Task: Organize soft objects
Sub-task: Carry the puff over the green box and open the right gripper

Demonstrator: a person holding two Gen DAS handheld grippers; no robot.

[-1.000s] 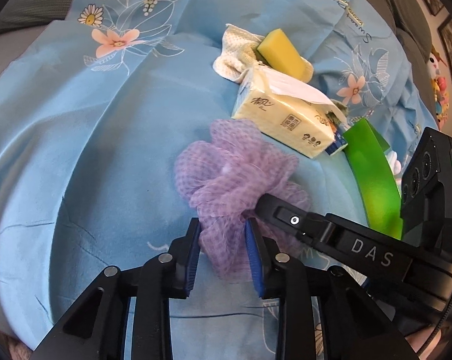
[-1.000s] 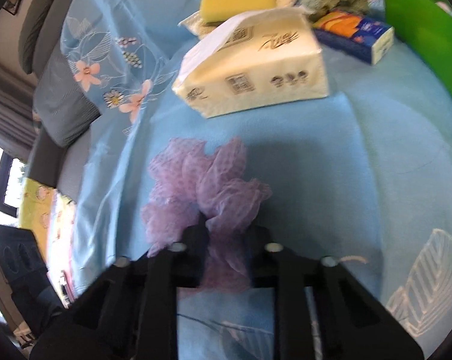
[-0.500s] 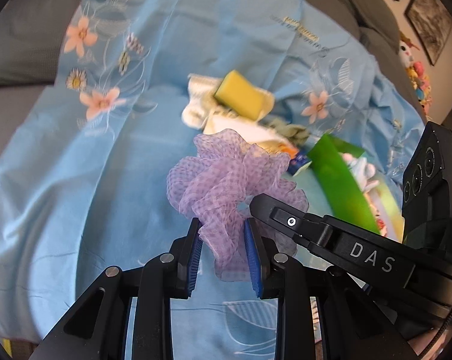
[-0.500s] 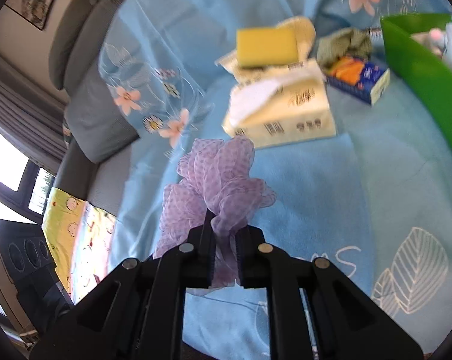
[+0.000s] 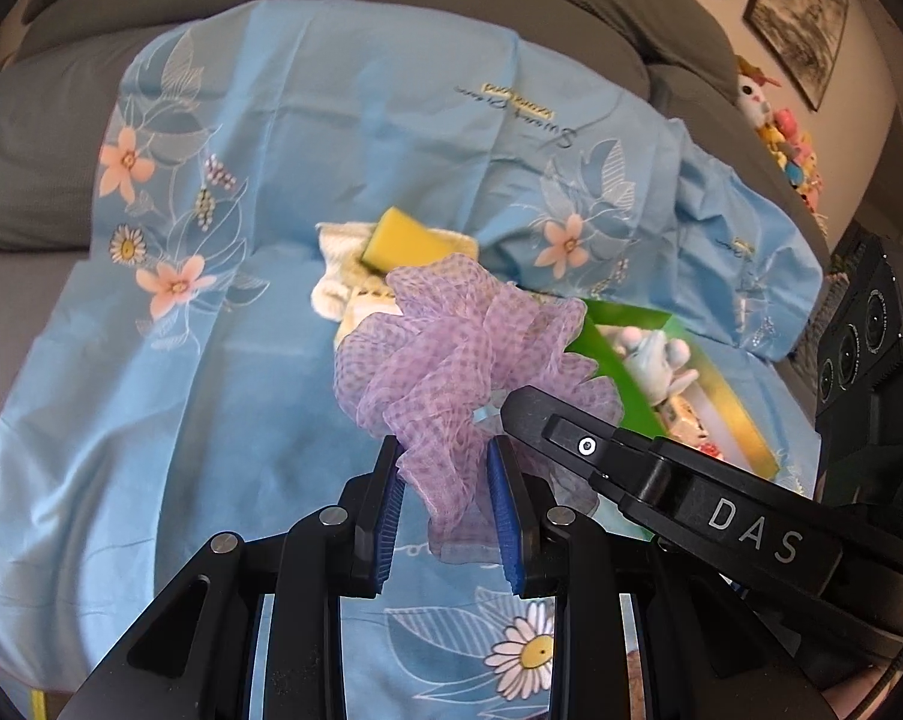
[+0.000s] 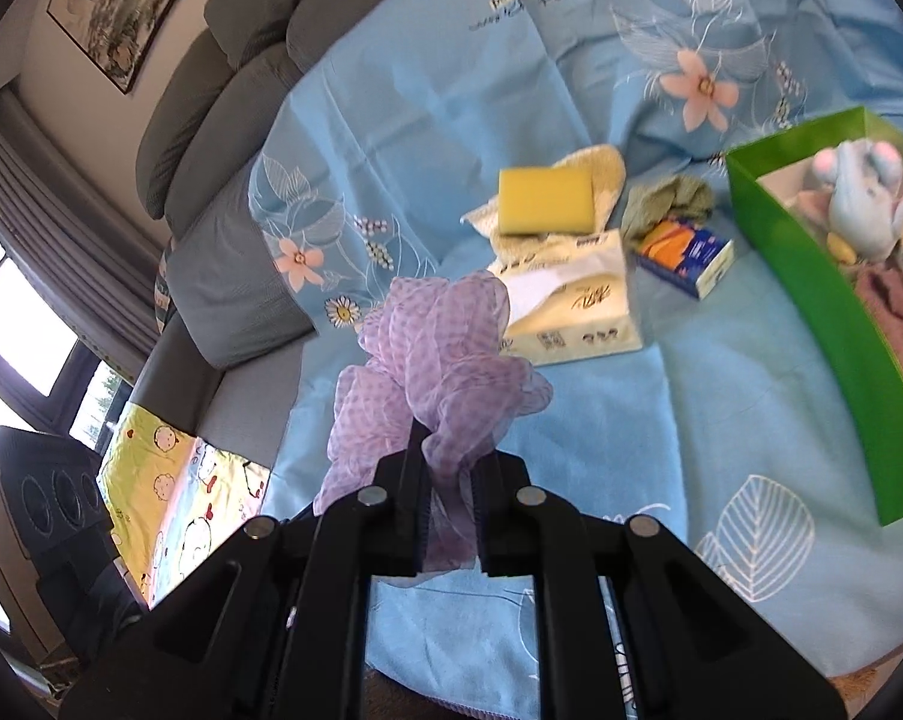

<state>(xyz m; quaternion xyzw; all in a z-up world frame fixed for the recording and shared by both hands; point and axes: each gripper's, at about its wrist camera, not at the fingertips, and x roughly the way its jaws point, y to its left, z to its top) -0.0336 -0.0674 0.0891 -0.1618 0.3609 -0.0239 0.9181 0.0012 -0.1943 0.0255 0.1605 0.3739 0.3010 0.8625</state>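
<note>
Both grippers hold one purple mesh bath pouf [image 5: 451,354], lifted above the blue flowered sheet [image 5: 241,372]. My left gripper [image 5: 445,480] is shut on its lower part. My right gripper [image 6: 448,480] is shut on the pouf [image 6: 433,360] too; its black body crosses the left wrist view at the right. A green box [image 6: 823,300] stands to the right, holding a pale blue plush toy [image 6: 865,204] and a pink cloth [image 6: 895,306]. The box also shows in the left wrist view [image 5: 613,372].
On the sheet lie a yellow sponge [image 6: 544,201] on a cream cloth [image 6: 607,171], a tissue pack [image 6: 577,312], a green rag [image 6: 670,198] and a small blue-orange packet [image 6: 685,255]. Grey sofa cushions [image 6: 235,78] rise behind.
Both grippers have lifted the pouf off the sheet and pulled back and up. The tissue pack and sponge now lie farther away, and the green box has come more into view.
</note>
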